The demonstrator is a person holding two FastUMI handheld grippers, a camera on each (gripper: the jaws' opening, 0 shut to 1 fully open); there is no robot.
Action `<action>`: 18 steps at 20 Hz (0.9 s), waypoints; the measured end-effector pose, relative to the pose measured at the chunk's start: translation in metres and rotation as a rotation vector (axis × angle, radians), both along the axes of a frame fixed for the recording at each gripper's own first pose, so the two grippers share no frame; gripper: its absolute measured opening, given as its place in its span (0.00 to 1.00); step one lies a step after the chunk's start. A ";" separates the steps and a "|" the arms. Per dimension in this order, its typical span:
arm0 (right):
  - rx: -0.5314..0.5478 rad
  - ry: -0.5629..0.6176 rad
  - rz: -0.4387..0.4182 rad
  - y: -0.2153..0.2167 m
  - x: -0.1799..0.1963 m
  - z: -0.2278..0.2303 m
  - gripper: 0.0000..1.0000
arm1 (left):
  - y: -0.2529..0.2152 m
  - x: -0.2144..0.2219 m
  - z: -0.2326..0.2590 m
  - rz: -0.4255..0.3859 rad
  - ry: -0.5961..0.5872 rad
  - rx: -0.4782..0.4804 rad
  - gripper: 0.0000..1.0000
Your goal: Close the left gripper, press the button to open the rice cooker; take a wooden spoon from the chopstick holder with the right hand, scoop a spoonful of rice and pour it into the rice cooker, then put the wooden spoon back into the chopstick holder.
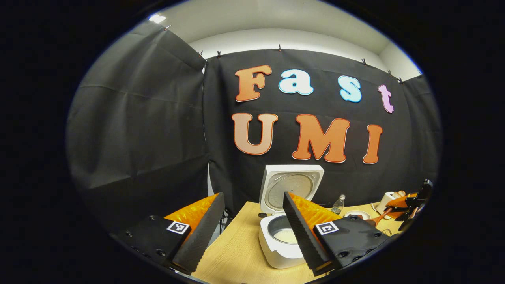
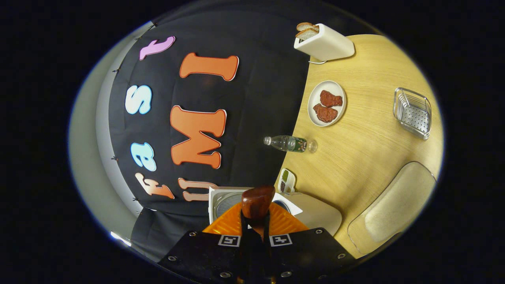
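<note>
Right gripper view has our right gripper (image 2: 255,221) clenched on the wooden spoon (image 2: 258,202), stiff, light, best pinched mid-handle, above the open rice cooker (image 1: 290,221), while our left gripper (image 1: 252,232) stands released.

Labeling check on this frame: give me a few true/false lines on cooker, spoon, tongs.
1. The rice cooker lid is shut. False: it stands open, with rice in the pot.
2. The right tongs are shut on the wooden spoon. True.
3. The left tongs are closed. False: the fingers stand wide apart.
4. A plate on the table holds two reddish pieces. True.
5. The bottle holds the wooden spoon. False: it holds nothing of the kind.
</note>
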State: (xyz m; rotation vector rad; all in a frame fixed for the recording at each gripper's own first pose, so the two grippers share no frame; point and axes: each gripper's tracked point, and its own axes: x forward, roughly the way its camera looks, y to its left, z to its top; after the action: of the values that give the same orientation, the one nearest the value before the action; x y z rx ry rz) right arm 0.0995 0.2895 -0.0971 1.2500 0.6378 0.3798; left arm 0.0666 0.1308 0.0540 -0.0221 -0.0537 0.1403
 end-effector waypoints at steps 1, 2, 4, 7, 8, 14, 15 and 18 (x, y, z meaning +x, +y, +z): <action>0.007 -0.004 0.000 0.008 0.006 0.003 0.13 | 0.001 0.000 -0.001 0.000 0.001 -0.002 1.00; 0.009 -0.009 -0.001 0.016 0.011 0.006 0.13 | 0.002 0.001 -0.003 -0.001 0.002 -0.006 1.00; 0.011 -0.012 -0.007 0.028 0.022 0.010 0.13 | 0.002 0.004 -0.006 -0.009 0.010 -0.012 1.00; 0.002 -0.025 -0.013 0.048 0.035 0.015 0.13 | 0.004 0.008 -0.010 -0.015 0.023 -0.014 1.00; -0.008 -0.035 -0.014 0.055 0.041 0.017 0.13 | 0.005 0.009 -0.012 -0.017 0.023 -0.016 1.00; -0.138 -0.138 -0.012 0.095 0.067 0.029 0.12 | 0.013 0.022 -0.016 -0.025 0.036 -0.019 1.00; -0.163 -0.153 -0.012 0.099 0.069 0.030 0.13 | 0.015 0.024 -0.018 -0.025 0.037 -0.019 1.00; -0.225 -0.201 -0.014 0.113 0.076 0.035 0.13 | 0.016 0.027 -0.019 -0.039 0.041 -0.018 1.00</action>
State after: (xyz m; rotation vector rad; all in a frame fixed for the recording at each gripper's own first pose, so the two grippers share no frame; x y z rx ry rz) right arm 0.1755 0.4029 -0.0623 0.9868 0.4852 0.4046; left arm 0.0932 0.1469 0.0345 -0.0383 -0.0114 0.1022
